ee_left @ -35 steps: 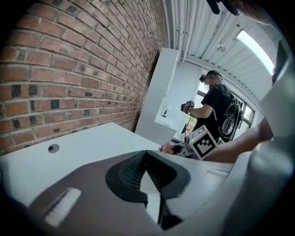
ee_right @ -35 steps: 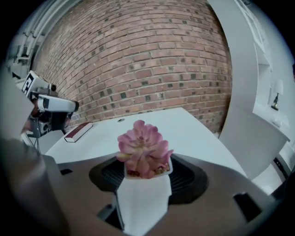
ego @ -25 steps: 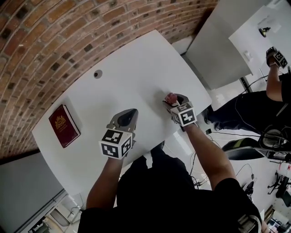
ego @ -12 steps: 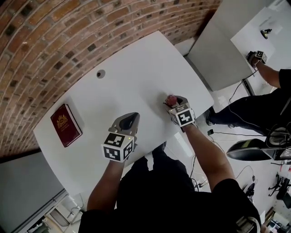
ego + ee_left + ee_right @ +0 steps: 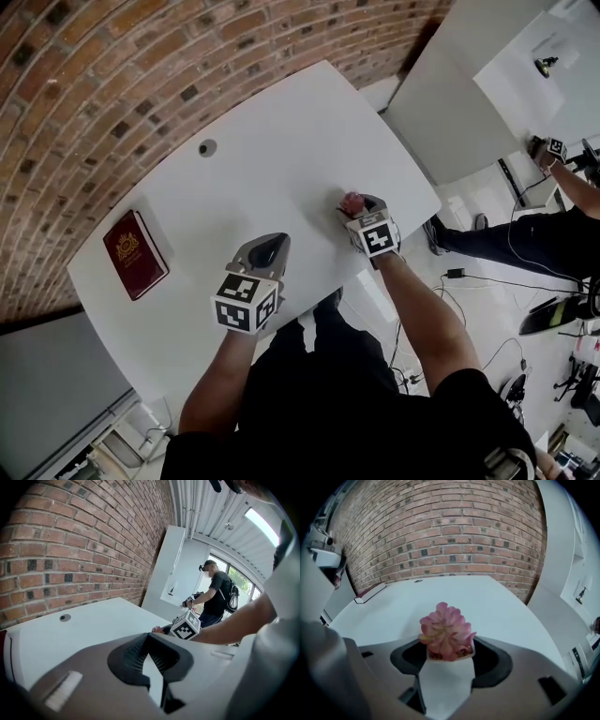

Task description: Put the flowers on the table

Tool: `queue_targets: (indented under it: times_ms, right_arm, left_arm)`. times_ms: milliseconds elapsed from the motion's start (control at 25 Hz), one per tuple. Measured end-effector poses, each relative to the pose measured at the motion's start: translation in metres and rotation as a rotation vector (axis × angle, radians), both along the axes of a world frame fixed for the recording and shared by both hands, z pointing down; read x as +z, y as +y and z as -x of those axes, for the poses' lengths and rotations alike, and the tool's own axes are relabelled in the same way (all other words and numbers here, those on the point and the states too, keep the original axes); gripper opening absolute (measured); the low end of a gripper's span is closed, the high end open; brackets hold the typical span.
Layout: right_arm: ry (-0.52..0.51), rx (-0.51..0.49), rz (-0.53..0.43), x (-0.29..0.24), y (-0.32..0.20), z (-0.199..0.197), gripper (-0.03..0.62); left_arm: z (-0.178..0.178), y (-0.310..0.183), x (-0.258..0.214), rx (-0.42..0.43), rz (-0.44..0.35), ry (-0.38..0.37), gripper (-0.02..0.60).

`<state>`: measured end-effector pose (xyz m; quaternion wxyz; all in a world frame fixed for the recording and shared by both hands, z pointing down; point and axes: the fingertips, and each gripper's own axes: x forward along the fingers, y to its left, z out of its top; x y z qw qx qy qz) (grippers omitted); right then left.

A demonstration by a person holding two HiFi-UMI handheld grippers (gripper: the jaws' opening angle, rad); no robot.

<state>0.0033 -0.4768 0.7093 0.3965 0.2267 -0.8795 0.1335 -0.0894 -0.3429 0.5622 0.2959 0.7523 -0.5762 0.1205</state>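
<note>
A pink flower [image 5: 446, 630] in a small white pot [image 5: 450, 655] sits between the jaws of my right gripper [image 5: 446, 663], which is shut on the pot. In the head view this gripper [image 5: 361, 208] holds the flower [image 5: 352, 202] over the near right part of the white table [image 5: 281, 141]. I cannot tell whether the pot touches the tabletop. My left gripper [image 5: 266, 251] is over the table's near edge, to the left of the right one, shut with nothing in it. In its own view the jaws [image 5: 152, 665] meet, and the right gripper's marker cube [image 5: 186, 625] shows beyond.
A dark red book [image 5: 134, 254] lies at the table's left end, also seen as the book [image 5: 370, 594]. A round cable hole [image 5: 207, 147] is near the brick wall. A person [image 5: 216, 592] with another gripper stands beyond the table's right side, beside white cabinets.
Both grippers and the flower have stayed almost still. The person in the background has moved to the right and lowered the arm.
</note>
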Motion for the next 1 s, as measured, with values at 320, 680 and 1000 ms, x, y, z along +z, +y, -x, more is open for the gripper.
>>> queue_targets:
  times_ms: [320,680,1000]
  right_arm:
    - [-0.031,0.05,0.002,-0.005,0.005,-0.013,0.285]
    - [-0.127,0.23,-0.019,-0.044,0.017,-0.054,0.29]
    - [-0.222,0.293,-0.064,-0.1,0.051,-0.059,0.276]
  left_arm:
    - [0.006,0.008,-0.009,-0.002,-0.022,0.002,0.011]
    - [0.012,0.024,-0.024,0.02,-0.056,0.015,0.011]
    - [0.024,0.037,-0.037,0.062,-0.1,0.029,0.011]
